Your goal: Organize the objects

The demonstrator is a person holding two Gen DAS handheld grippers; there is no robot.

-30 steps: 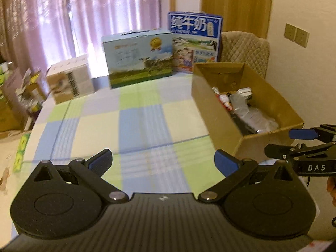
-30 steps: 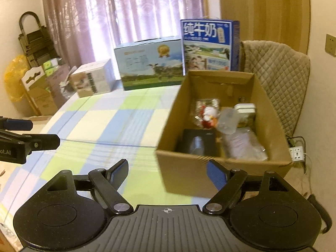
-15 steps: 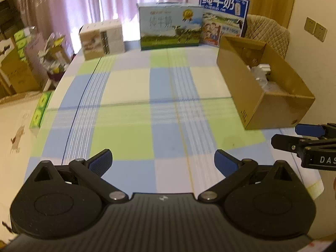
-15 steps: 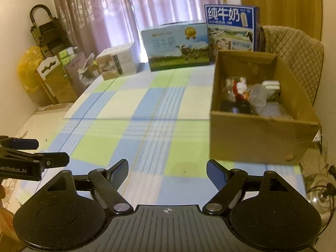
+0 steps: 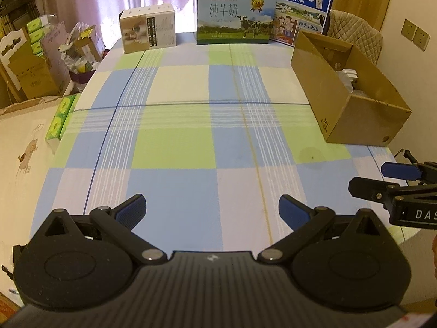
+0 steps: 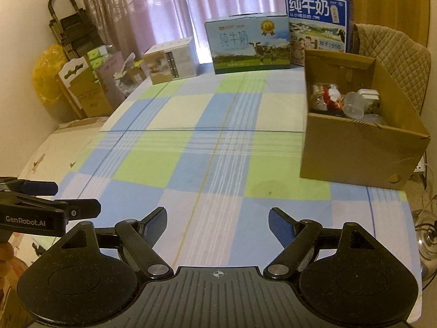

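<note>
Both jaws open and empty, left gripper (image 5: 211,209) and right gripper (image 6: 217,221) hover over the near tabletop (image 6: 191,147); loose items sit in the cardboard box (image 6: 355,147) at right, so I judge sorting nearly done, next only a check.

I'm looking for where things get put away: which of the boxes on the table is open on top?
The plain brown cardboard box at the table's right edge; small items show inside, while the three printed boxes are closed.
</note>
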